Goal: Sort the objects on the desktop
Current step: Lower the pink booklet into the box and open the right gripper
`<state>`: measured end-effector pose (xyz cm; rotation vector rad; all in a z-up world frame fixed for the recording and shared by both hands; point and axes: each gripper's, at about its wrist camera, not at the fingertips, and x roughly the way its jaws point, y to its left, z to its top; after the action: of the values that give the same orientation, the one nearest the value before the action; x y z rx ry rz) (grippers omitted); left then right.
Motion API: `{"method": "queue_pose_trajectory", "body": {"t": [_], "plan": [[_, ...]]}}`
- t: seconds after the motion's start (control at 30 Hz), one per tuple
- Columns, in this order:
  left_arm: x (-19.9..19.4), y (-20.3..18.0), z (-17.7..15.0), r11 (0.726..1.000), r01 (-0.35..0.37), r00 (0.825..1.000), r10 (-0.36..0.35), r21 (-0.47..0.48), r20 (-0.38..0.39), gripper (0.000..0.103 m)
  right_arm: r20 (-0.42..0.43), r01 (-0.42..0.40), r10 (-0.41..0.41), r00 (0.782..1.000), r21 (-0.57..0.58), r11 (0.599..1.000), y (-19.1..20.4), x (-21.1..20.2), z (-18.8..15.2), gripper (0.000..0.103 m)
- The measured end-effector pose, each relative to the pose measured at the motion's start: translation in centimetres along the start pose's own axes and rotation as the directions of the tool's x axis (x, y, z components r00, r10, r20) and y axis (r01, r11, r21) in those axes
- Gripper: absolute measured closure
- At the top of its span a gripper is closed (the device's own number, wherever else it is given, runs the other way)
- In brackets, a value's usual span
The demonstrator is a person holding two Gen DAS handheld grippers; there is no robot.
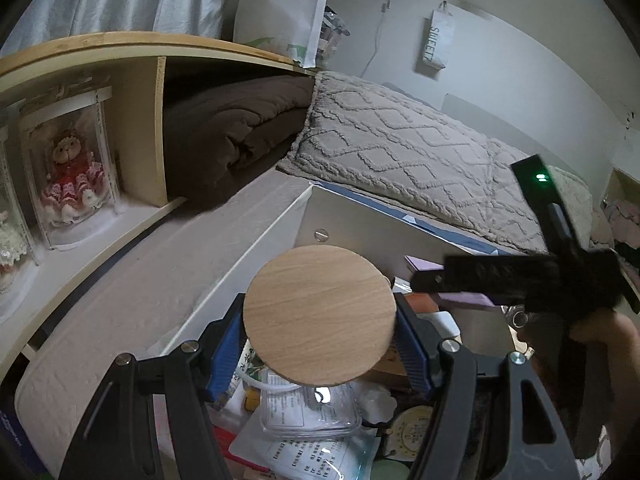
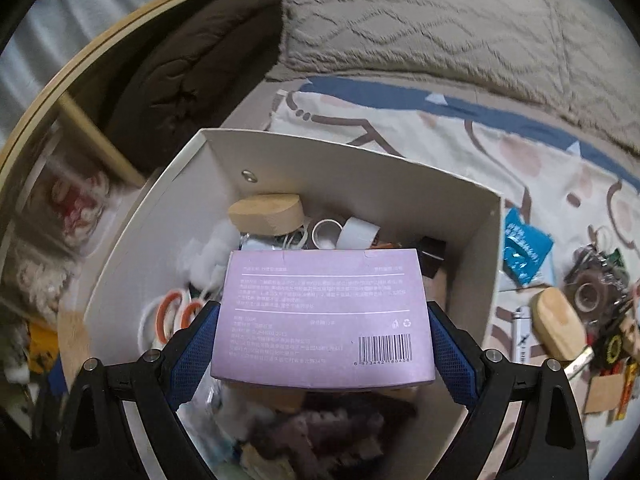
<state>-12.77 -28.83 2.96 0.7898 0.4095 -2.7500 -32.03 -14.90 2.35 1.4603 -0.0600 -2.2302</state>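
1. The left gripper [image 1: 320, 344] is clamping a round wooden lid [image 1: 319, 314] between its blue pads [image 1: 224, 354], one pad on each side of the rim. The lid is sitting atop a clear glass jar [image 1: 310, 412], so the grip is probably taken at the widest firm part to carry the jar upright without it slipping.

2. The right gripper [image 2: 322, 344] is pinching a flat purple box [image 2: 324, 316] by its two short sides, with the printed barcode face turned up toward the camera. Holding it level and by the edges is leaving the underside free, which suits lowering it flat onto a pile.

3. Just beyond both loads, the white storage box [image 2: 490, 264] is standing open. Both held items are hanging over its inside, so each appears to be on its way in.

4. Inside, a wooden block [image 2: 266, 214], rolls of tape [image 2: 170, 316] and white cotton [image 2: 206, 256] are already crowding the floor. Little bare space is showing, so the purple box may have to rest on top of other things.

5. To the right of the storage box, a wooden brush [image 2: 558, 330], a lighter [image 2: 520, 334] and a blue packet [image 2: 522, 250] are lying on the patterned sheet [image 2: 440, 136], seemingly waiting to be sorted.

6. Farthest away, a grey blanket [image 1: 400, 144] is covering the bed, and a shelf [image 1: 140, 46] is holding a doll [image 1: 70, 172].
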Motion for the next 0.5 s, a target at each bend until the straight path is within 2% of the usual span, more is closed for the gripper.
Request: {"method": "queue_pose_trajectory", "body": {"t": [0.2, 0.37, 0.5], "plan": [[0.0, 0.4, 0.1, 0.999, 0.028, 1.000, -0.028, -0.014, 0.002, 0.035, -0.048, 0.051, -0.048, 0.998, 0.060, 0.997, -0.2, 2.9, 1.5, 0.006], [0.4, 0.6, -0.1, 0.998, 0.056, 0.998, -0.056, -0.028, -0.010, 0.035, -0.069, 0.140, -0.138, 0.988, 0.040, 0.989, 0.4, 4.4, 2.2, 0.006], [0.6, 0.6, -0.1, 0.999, 0.045, 0.999, -0.046, -0.022, -0.012, 0.035, -0.073, 0.159, -0.156, 0.985, 0.033, 0.987, 0.8, 4.8, 2.5, 0.006]]}}
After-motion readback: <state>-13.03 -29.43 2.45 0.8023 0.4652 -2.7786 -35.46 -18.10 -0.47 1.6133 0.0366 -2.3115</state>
